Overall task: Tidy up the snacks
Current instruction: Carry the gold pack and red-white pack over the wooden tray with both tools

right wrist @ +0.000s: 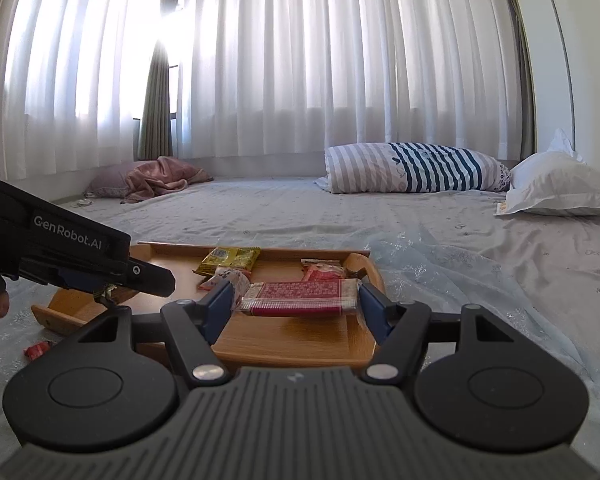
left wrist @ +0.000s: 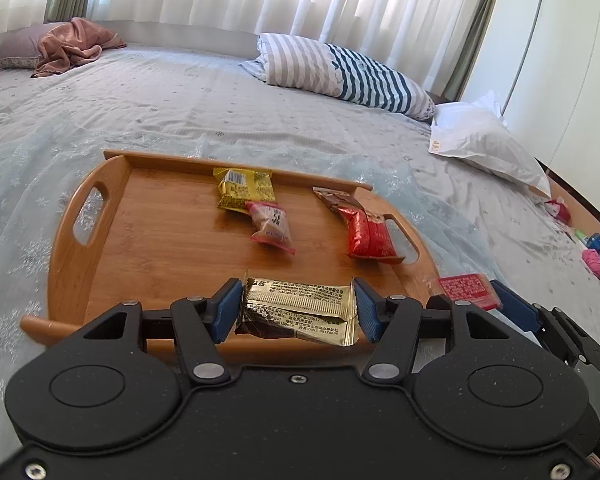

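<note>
A wooden tray with handles lies on the bed and also shows in the right wrist view. On it lie a yellow packet, a pink packet and a red packet. My left gripper is shut on a gold packet over the tray's near edge. My right gripper is shut on a red flat packet above the tray's right part; the same packet shows in the left wrist view. The left gripper's body shows to the left.
A striped pillow and a white pillow lie at the back right. A pink cloth lies far left. Small toys sit at the bed's right edge. A small red packet lies on the bed left of the tray.
</note>
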Demonstrator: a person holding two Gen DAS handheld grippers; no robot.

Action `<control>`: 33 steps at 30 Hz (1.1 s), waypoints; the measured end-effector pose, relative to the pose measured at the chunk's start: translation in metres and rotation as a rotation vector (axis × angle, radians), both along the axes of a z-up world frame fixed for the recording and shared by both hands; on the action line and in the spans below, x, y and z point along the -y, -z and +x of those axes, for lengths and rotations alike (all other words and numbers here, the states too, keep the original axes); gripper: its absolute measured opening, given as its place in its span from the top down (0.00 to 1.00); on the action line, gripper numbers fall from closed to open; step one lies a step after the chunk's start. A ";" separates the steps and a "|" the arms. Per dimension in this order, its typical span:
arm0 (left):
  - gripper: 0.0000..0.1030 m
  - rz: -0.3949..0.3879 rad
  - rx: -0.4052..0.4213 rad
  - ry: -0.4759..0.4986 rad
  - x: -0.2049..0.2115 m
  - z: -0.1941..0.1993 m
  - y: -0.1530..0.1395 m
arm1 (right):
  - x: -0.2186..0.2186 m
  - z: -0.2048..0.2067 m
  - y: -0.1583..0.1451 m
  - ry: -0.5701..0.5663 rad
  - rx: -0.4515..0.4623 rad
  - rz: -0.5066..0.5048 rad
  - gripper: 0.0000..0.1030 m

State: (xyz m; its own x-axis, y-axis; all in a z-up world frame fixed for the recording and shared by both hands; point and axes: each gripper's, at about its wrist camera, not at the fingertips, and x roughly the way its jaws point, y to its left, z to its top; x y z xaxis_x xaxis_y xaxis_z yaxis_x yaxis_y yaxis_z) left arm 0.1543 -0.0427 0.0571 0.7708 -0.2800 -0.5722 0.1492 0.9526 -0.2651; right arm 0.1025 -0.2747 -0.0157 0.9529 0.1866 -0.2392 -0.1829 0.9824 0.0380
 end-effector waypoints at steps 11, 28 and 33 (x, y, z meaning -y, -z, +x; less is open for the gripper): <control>0.45 -0.008 -0.054 -0.012 0.015 0.061 0.013 | 0.005 0.056 0.013 -0.039 -0.121 -0.026 0.32; 0.45 0.057 -0.101 -0.036 0.033 0.090 0.042 | 0.004 0.091 0.023 -0.067 -0.222 -0.072 0.31; 0.45 0.063 -0.105 -0.044 0.036 0.093 0.045 | 0.002 0.096 0.025 -0.076 -0.231 -0.079 0.31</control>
